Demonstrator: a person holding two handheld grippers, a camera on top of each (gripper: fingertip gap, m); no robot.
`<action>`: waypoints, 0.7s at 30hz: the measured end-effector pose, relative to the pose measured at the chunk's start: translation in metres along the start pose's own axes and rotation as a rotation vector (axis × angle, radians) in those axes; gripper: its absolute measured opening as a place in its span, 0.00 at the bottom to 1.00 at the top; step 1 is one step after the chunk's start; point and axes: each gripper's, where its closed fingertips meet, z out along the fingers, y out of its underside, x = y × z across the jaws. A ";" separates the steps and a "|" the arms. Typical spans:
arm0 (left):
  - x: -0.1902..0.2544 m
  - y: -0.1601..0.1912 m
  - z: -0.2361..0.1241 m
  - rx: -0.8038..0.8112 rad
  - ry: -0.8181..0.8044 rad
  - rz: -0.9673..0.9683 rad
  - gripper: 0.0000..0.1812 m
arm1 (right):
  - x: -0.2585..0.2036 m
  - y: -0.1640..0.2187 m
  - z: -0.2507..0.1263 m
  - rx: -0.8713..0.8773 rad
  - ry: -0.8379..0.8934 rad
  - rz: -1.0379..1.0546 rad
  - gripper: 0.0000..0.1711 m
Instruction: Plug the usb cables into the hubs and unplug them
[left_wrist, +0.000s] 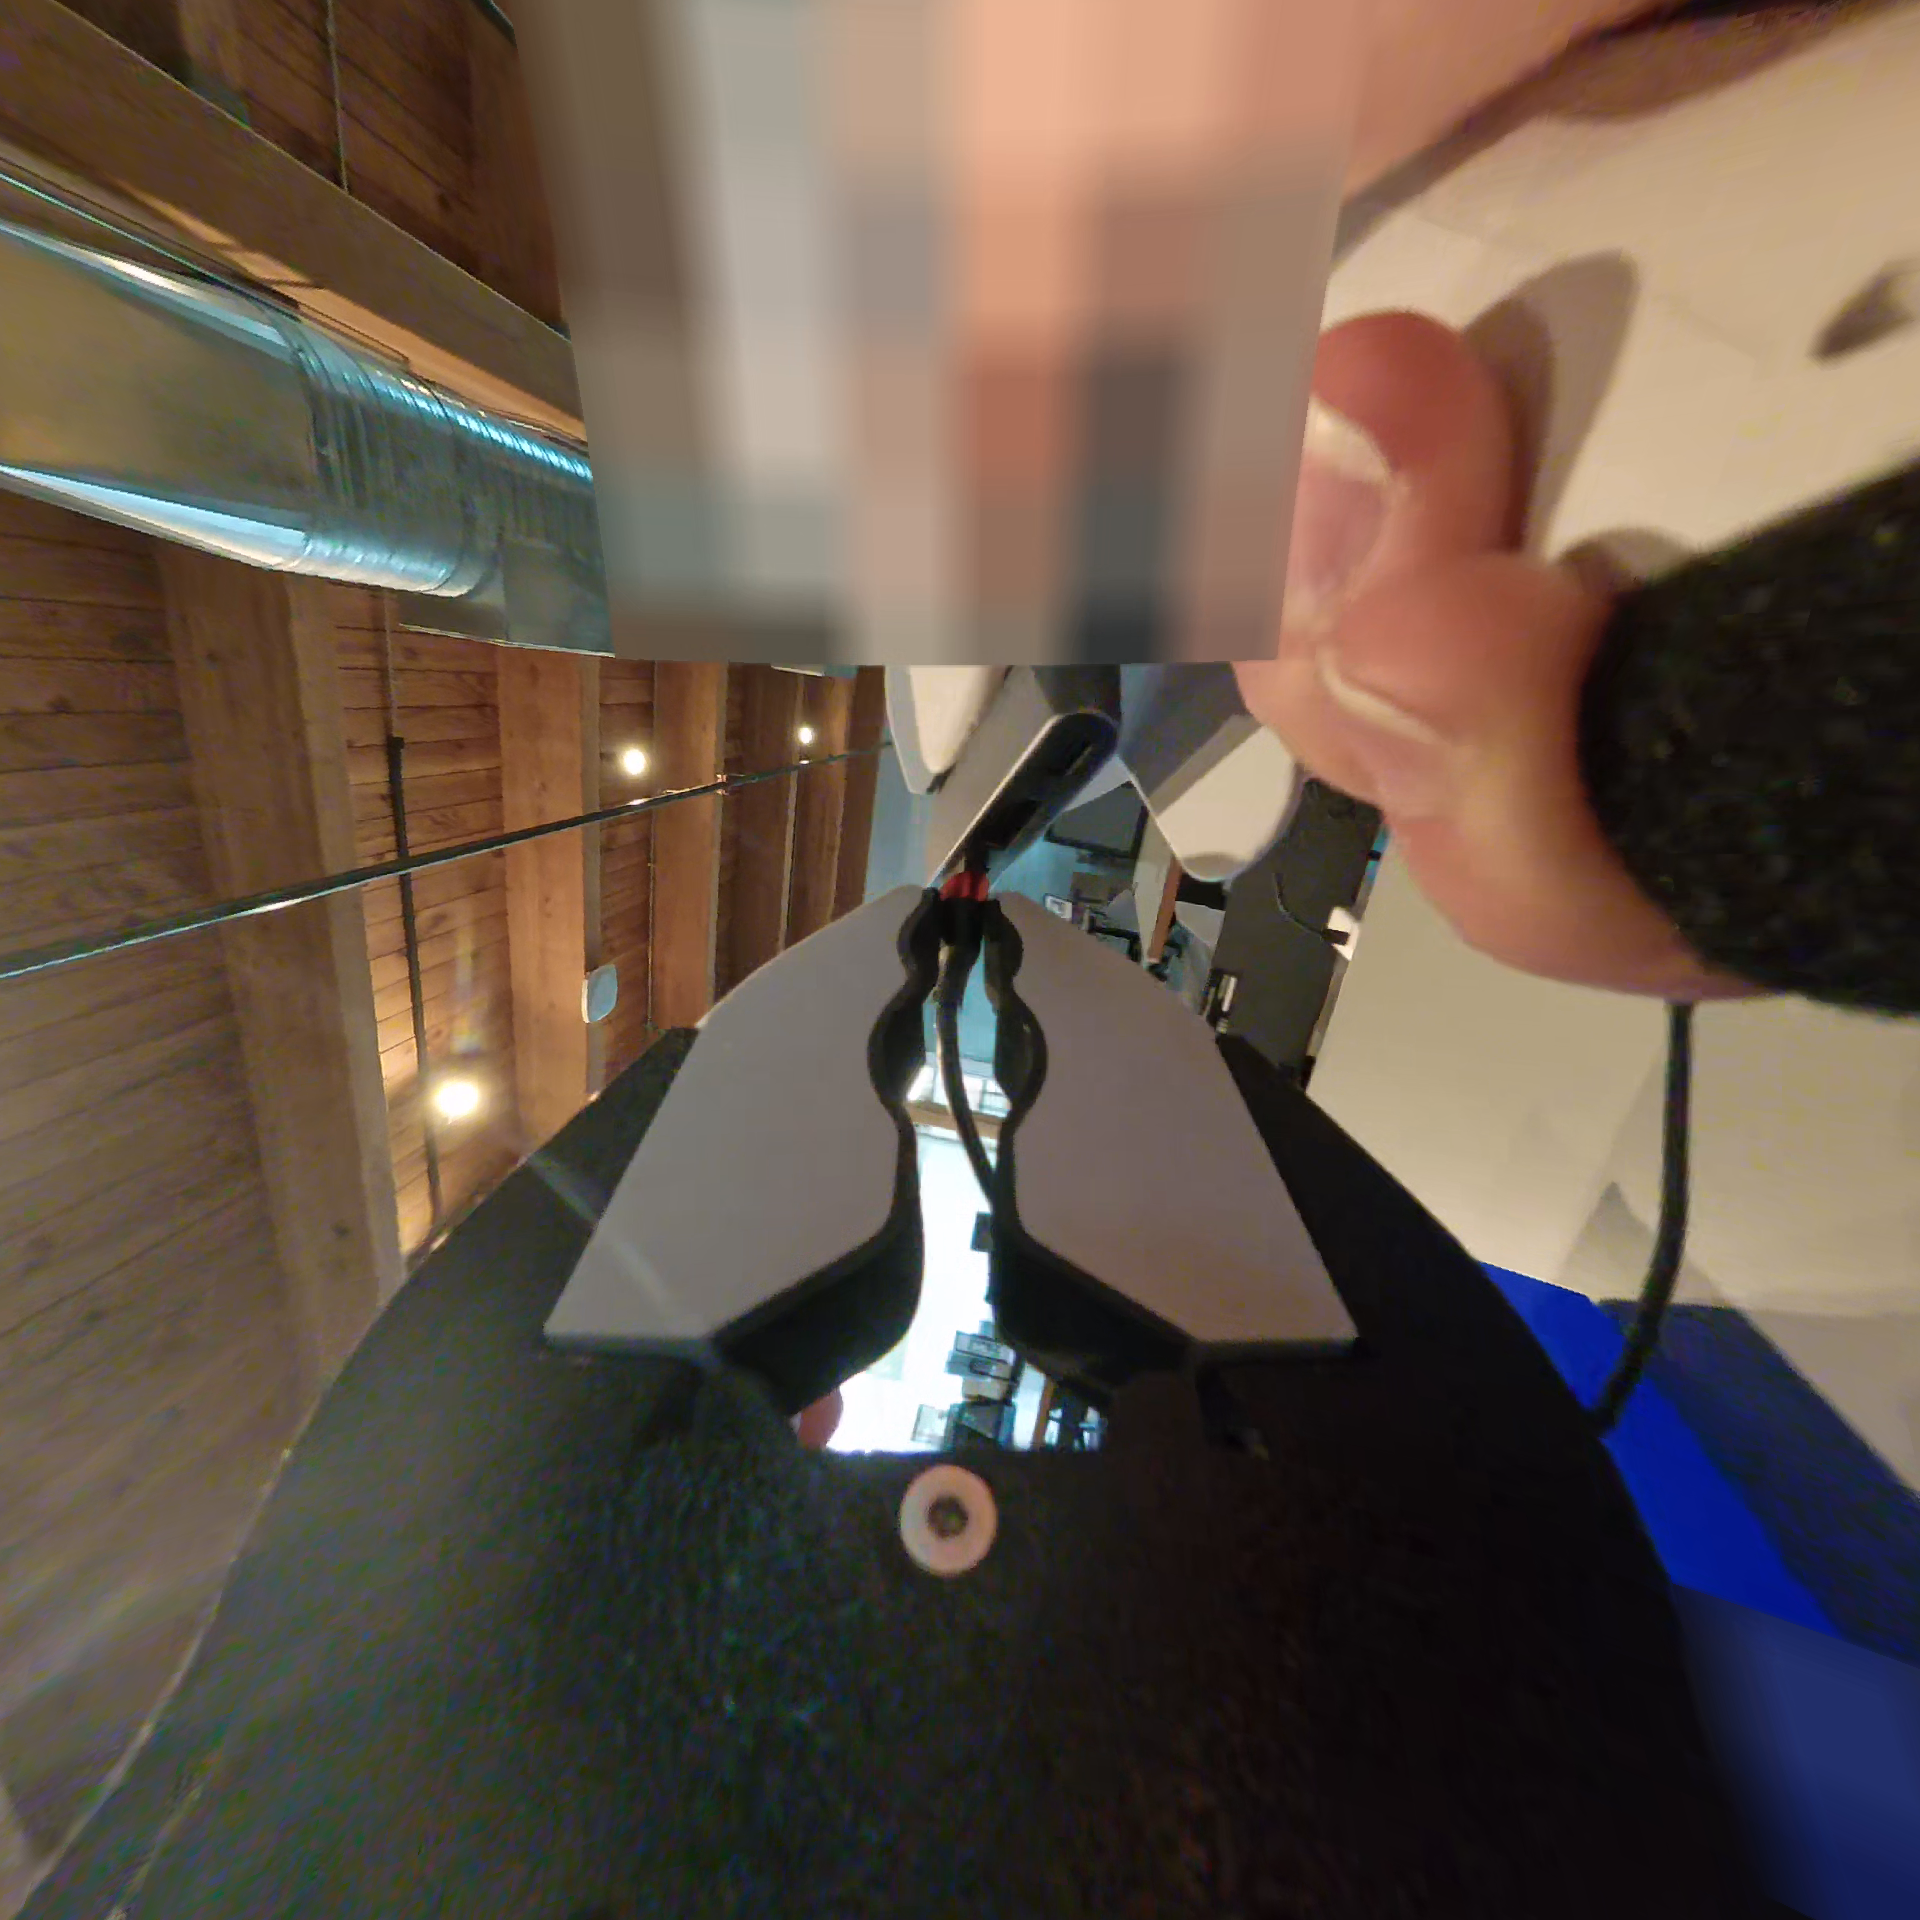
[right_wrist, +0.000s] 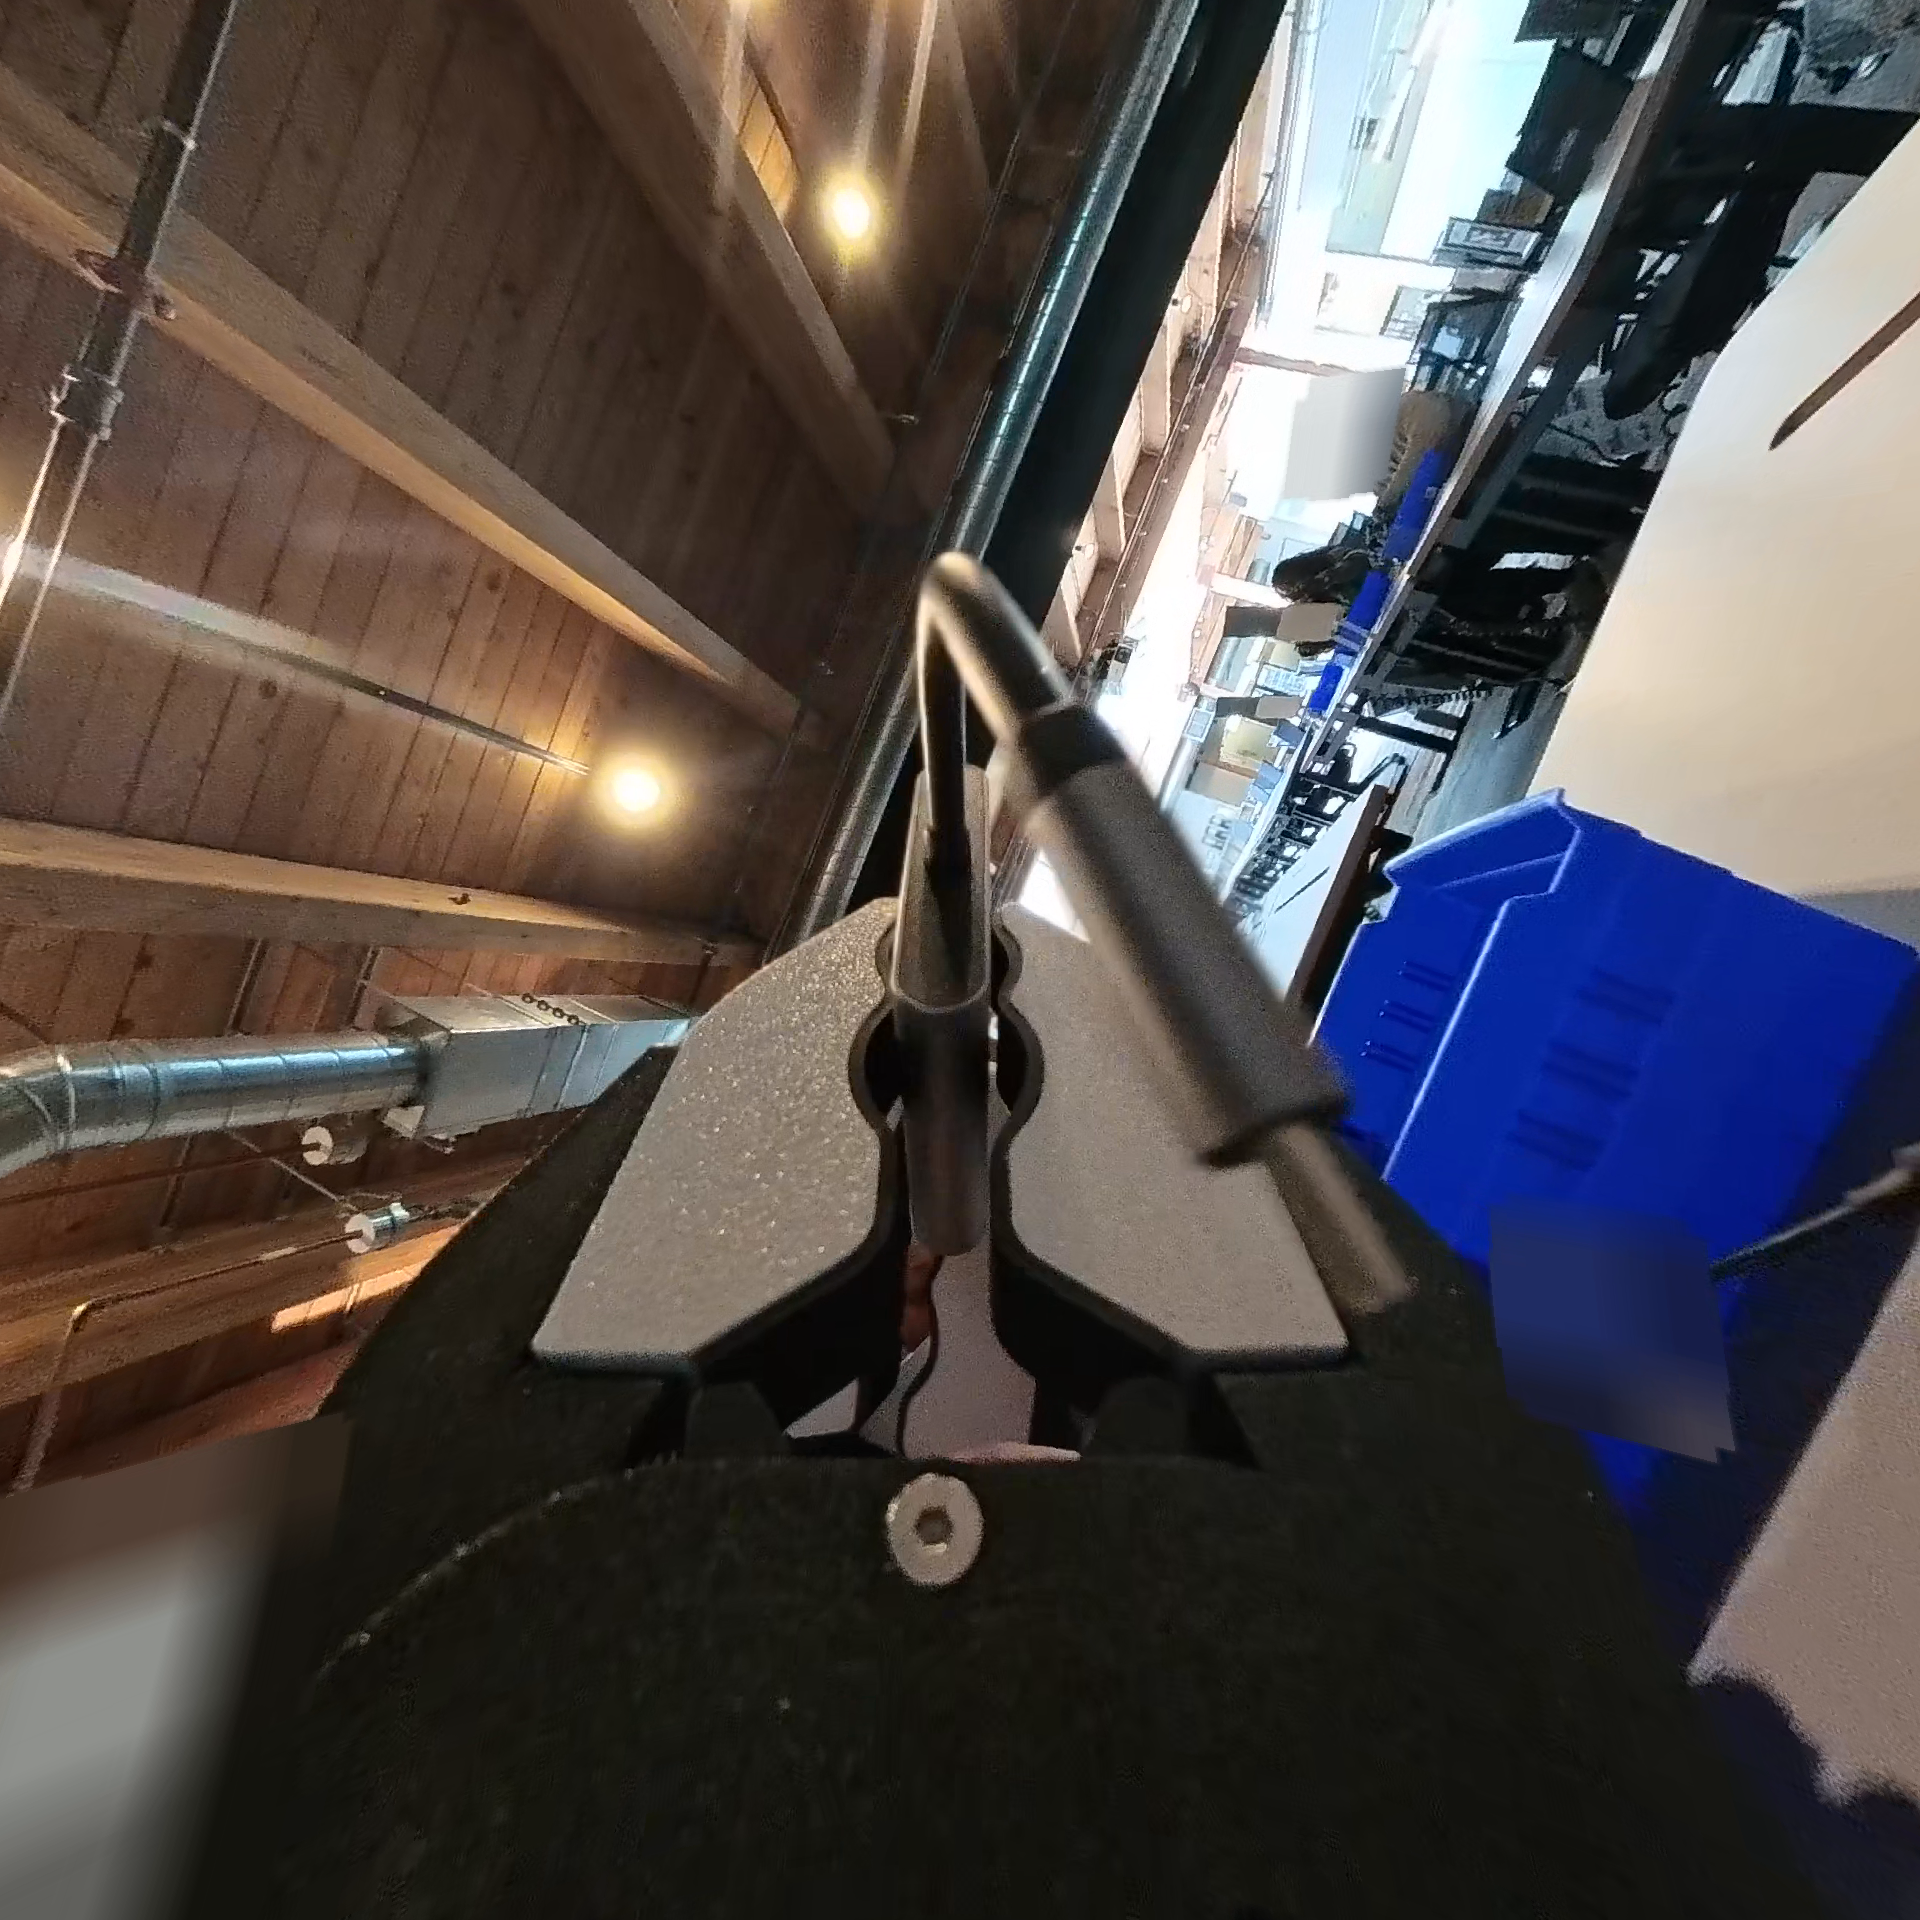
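The cable (left_wrist: 961, 1049), thin and black, is pinched near the tips of the left gripper (left_wrist: 961, 920), whose two grey fingers (left_wrist: 769, 1143) are pressed together on it. A short red collar (left_wrist: 961, 888) shows just past the tips, where the cable meets a dark plug (left_wrist: 1029, 790). That plug points into the space between the pale fingers of the other gripper (left_wrist: 1101, 748), seen farther off in the left view. A hand (left_wrist: 1455, 665) in a black sleeve (left_wrist: 1766, 769) fills the upper right of this view and hides most of that tool. Another strand of black cord (left_wrist: 1673, 1195) hangs below the sleeve.

In the right view, the right gripper (right_wrist: 940, 997) is closed on a slim grey hub (right_wrist: 940, 1039), held upright between its fingers (right_wrist: 748, 1122). A black lead (right_wrist: 961, 675) rises from the hub's top, bends over in a tight loop and runs into a second grey hub (right_wrist: 1164, 935) that slants across the right finger, blurred. This second bar blocks part of the finger and the blue bin (right_wrist: 1621, 1039) behind.

Only the left view shows the red collar and the hand; only the right view shows both hubs and the looped lead. A metal duct (left_wrist: 312, 447) and wooden ceiling (right_wrist: 416, 416) appear in both.
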 end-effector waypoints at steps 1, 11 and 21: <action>0.001 0.000 0.000 -0.004 0.005 -0.011 0.04 | 0.000 0.000 0.000 0.002 0.002 -0.009 0.06; 0.009 0.005 0.003 -0.002 0.175 -0.314 0.13 | 0.007 -0.009 -0.005 0.004 0.052 -0.082 0.06; -0.001 -0.020 -0.014 0.135 0.982 -1.294 0.36 | -0.001 -0.009 -0.010 -0.089 0.055 -0.209 0.06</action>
